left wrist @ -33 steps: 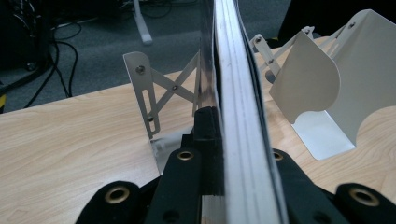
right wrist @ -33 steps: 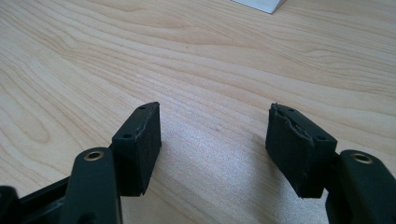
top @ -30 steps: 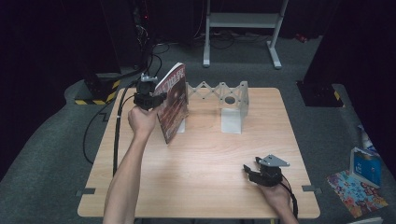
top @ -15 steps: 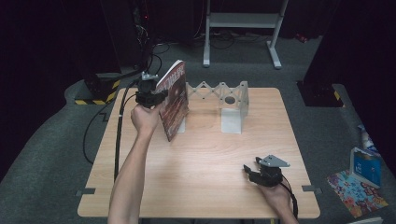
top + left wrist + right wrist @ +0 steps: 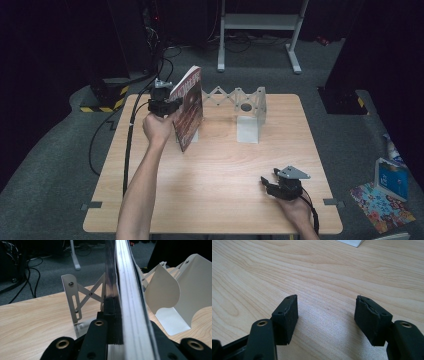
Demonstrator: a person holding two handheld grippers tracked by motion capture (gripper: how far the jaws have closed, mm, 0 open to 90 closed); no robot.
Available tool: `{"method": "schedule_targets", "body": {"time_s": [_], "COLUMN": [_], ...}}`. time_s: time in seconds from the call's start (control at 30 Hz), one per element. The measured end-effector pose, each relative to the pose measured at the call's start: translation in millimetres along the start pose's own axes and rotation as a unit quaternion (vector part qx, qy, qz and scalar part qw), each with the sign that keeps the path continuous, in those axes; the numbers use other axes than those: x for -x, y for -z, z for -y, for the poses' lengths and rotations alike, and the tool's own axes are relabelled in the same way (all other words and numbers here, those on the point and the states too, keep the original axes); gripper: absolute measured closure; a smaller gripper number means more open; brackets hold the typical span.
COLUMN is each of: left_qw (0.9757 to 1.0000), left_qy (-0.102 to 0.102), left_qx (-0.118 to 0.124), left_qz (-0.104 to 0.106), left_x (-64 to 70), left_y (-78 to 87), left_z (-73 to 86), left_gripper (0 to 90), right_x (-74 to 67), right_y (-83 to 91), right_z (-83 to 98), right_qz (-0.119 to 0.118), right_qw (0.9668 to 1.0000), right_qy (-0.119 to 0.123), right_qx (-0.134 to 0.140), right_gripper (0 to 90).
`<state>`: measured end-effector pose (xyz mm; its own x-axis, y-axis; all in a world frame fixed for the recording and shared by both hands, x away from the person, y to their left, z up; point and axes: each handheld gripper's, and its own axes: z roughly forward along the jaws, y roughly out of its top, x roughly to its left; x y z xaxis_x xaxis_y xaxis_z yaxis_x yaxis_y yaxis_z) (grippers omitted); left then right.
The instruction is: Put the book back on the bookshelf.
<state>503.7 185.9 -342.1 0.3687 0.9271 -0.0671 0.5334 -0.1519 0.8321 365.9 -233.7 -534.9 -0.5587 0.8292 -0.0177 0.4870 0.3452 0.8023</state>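
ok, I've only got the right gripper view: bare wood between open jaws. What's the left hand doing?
Observer: The left gripper is shut on a book, held on edge over the table's far left part.
Operator: Anything near it?
Observer: A white folding rack stands right behind the book, with a white bookend at its right end.
Operator: Where's my gripper then?
Observer: The right gripper rests near the front right edge, well apart from the book and rack.

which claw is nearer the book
Left. The left claw is clamped on the book at the table's far left; the right claw rests open near the front right, far from it.
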Motion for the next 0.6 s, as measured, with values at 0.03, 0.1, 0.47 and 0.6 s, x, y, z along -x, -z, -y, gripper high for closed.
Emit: {"method": "schedule_targets", "body": {"time_s": [0.03, 0.1, 0.47, 0.6], "left_qw": [1.0000, 1.0000, 0.9996, 0.9995], "left_qy": [0.000, 0.001, 0.007, 0.009], "left_qx": [-0.002, -0.006, -0.028, -0.030], "left_qz": [0.001, 0.003, -0.004, -0.006], "left_x": [-0.5, -2.4, -12.2, -13.7], "left_y": [0.2, 0.6, 5.2, 5.8], "left_z": [0.1, 0.1, 1.7, 1.6], "left_gripper": [83.5, 83.4, 82.9, 82.6], "right_x": [0.0, 0.0, 0.2, 0.1], "right_y": [0.0, 0.0, -0.1, -0.1], "right_z": [0.0, 0.0, -0.1, -0.1], "right_qz": [0.000, 0.000, 0.000, 0.000], "right_qw": [1.0000, 1.0000, 1.0000, 1.0000], "right_qy": [0.000, 0.000, 0.002, 0.001], "right_qx": [0.000, 0.000, 0.000, 0.000], "right_gripper": [35.6, 35.6, 35.6, 35.6]}}
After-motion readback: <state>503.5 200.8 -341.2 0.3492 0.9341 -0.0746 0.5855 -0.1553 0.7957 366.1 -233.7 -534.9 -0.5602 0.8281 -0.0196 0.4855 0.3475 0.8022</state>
